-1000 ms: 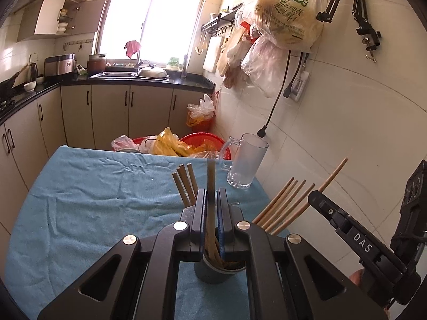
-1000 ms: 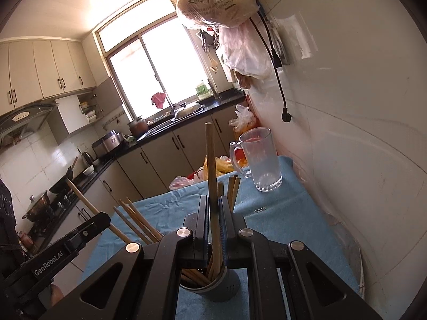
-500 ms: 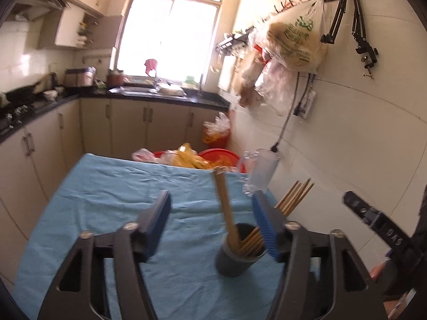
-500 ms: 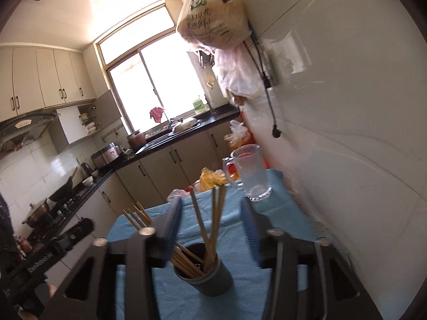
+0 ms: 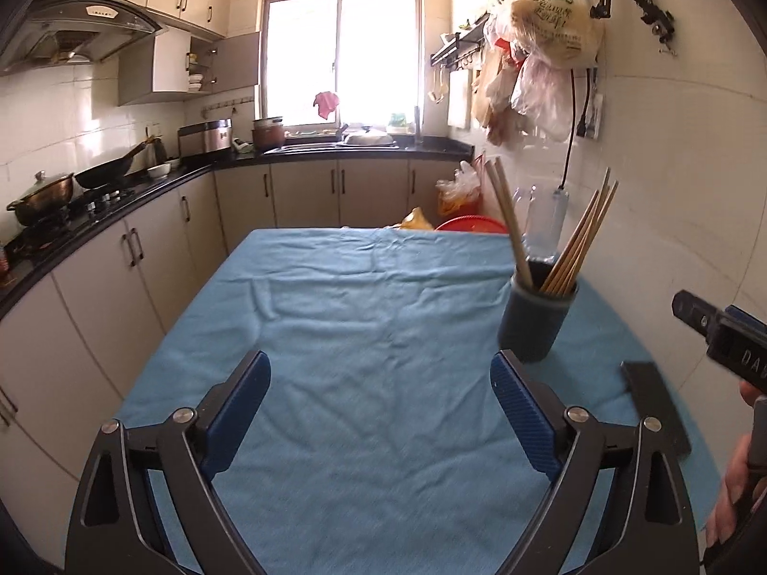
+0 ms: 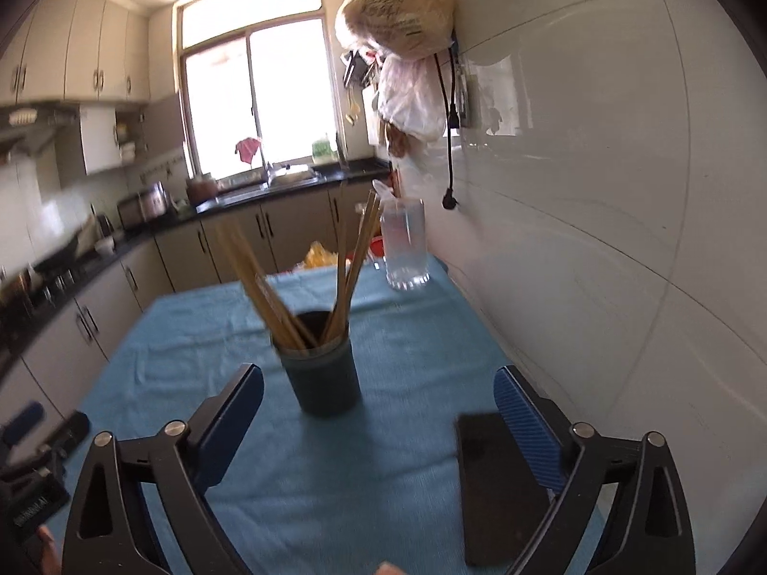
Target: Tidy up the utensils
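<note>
A dark grey-blue holder cup (image 5: 536,318) (image 6: 322,371) stands on the blue tablecloth (image 5: 364,316) (image 6: 407,350), with several wooden chopsticks (image 5: 575,239) (image 6: 350,258) leaning out of it. My left gripper (image 5: 381,385) hangs over bare cloth, back and left of the cup; its jaws are opening and nothing is between them. My right gripper (image 6: 378,397) sits just short of the cup; its jaws are opening wide, with the cup beyond the tips and no chopstick in them. The right gripper's body shows at the right edge of the left wrist view.
A clear glass mug (image 6: 405,249) (image 5: 546,225) stands behind the cup by the white tiled wall. A flat black slab (image 6: 498,484) (image 5: 654,407) lies on the cloth near the wall. Plastic bags (image 5: 551,24) hang above. Cabinets and a stove line the left side.
Both grippers were shut on chopsticks standing in the cup; they have opened, left the chopsticks in the cup and drawn back, the left one also shifting leftward.
</note>
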`<state>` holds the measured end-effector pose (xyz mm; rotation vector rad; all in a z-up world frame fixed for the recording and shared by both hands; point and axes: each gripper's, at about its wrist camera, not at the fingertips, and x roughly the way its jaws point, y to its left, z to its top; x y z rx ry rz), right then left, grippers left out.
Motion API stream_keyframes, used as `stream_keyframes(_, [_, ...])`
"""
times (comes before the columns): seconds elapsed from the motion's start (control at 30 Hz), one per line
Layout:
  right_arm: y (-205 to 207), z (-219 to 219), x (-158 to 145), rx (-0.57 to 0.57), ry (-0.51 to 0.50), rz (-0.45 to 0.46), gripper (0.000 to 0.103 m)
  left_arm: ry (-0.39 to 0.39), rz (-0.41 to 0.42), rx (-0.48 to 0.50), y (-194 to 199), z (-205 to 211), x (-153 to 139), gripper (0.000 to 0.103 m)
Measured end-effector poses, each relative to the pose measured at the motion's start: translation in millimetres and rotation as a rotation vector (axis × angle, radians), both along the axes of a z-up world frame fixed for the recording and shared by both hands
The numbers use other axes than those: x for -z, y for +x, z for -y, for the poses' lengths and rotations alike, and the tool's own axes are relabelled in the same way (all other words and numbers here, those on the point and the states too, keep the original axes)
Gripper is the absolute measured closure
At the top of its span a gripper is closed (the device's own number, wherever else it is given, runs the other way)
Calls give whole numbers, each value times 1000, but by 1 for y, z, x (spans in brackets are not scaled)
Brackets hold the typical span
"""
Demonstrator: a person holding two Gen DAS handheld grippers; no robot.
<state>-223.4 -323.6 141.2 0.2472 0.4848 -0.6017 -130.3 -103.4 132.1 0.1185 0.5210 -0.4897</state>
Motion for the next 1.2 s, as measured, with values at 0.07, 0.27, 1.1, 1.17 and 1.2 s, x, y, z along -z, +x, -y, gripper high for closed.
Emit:
stream_keyframes(0.07, [-7,-9,7,7,-6,-26,4,14,19,-8,-9,-9,2,10])
stream_keyframes(0.27, [-37,-44,29,45,-54,-64,3,42,-18,-50,-24,-31,20,10])
stream_keyframes(1.1, [-21,-61,46,26,-88,-154,2,104,-105,-35,-21,-27,48,10])
stream_keyframes(1.17, [-20,-62,47,22,-87,-162,2,104,-105,-36,-20,-27,49,10])
stream_keyframes(1.2, [-19,-63,48,21,-87,-164,2,103,-106,-38,-19,-28,50,10])
